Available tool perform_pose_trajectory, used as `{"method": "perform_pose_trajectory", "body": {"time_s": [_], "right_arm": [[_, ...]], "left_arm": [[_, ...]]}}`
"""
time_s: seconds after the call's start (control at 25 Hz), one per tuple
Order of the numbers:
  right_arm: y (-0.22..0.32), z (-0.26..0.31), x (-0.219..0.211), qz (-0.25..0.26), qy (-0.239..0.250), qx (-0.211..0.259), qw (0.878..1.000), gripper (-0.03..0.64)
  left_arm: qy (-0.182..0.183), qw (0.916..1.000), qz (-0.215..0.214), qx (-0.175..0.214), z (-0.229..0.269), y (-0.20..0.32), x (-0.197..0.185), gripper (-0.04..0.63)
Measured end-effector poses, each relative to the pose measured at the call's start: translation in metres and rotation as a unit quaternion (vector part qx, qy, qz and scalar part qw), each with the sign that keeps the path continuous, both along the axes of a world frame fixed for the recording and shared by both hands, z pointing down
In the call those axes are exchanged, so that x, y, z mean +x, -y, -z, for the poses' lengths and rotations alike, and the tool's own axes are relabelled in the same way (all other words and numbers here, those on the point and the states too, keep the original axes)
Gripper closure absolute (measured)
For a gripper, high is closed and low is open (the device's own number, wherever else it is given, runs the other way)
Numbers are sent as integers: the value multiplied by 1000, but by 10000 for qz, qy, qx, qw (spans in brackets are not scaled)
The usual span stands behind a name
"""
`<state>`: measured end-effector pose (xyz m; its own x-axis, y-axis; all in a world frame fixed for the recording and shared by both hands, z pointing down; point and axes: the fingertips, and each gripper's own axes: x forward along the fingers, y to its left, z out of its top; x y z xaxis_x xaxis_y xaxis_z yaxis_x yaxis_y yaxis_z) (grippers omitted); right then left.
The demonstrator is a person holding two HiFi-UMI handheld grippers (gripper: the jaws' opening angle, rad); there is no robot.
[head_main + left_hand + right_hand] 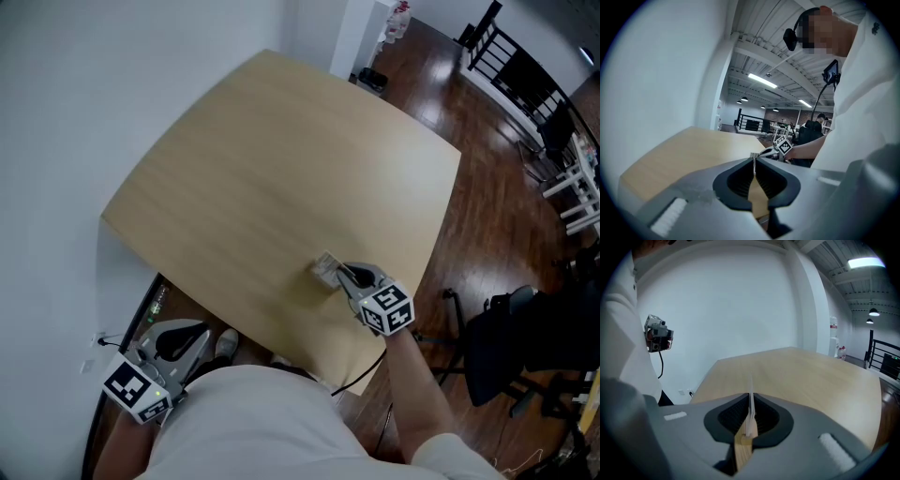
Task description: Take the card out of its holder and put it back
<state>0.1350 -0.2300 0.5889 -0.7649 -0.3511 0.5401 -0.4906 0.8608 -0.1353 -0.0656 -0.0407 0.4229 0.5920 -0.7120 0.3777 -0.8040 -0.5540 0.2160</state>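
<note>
Closest in, the head view shows the person's white shirt (pixel 253 422), with the left tool (pixel 178 342) held low beside it, off the counter's (pixel 281 159) near left corner. Its cube (pixel 136 389) carries black-and-white square patterns, not letters. In the left gripper view, the left tool (pixel 753 161) has its jaws together at the tips with nothing between them.

Just ahead, a bare forearm (pixel 417 384) reaches to the right tool (pixel 342 274), which sits over the counter near its front right edge. Its cube (pixel 386 309) bears the same kind of square patterns. In the right gripper view, the right tool (pixel 750 404) is clamped on the card (pixel 751 425), a thin pale sheet seen edge-on and standing upright between the pads. From above, the card (pixel 325 269) is a small grey-white piece at the tool's tip, low over the pale wood. Whether it touches the counter I cannot tell.

Beyond the counter's right edge lie a dark wood floor (pixel 487 206) and a black chair (pixel 525 337). A white wall (pixel 94 94) runs along the left. Farthest off stand a white pillar (pixel 833 341), with a red sign (pixel 833 326) too small to read, and a black railing (pixel 506 52).
</note>
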Motion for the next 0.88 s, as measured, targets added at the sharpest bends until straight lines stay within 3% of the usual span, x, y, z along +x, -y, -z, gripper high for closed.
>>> {"method": "perform_pose_trajectory", "body": {"time_s": [0.44, 0.88], "right_arm": [[-1, 15, -2, -32, 144, -6, 9999, 595], [-5, 58, -4, -152, 121, 318, 9993, 595]], "left_arm": [[-19, 9999, -140, -16, 1, -3, -1, 577], [-147, 9990, -412, 35, 3, -2, -11, 577]]}}
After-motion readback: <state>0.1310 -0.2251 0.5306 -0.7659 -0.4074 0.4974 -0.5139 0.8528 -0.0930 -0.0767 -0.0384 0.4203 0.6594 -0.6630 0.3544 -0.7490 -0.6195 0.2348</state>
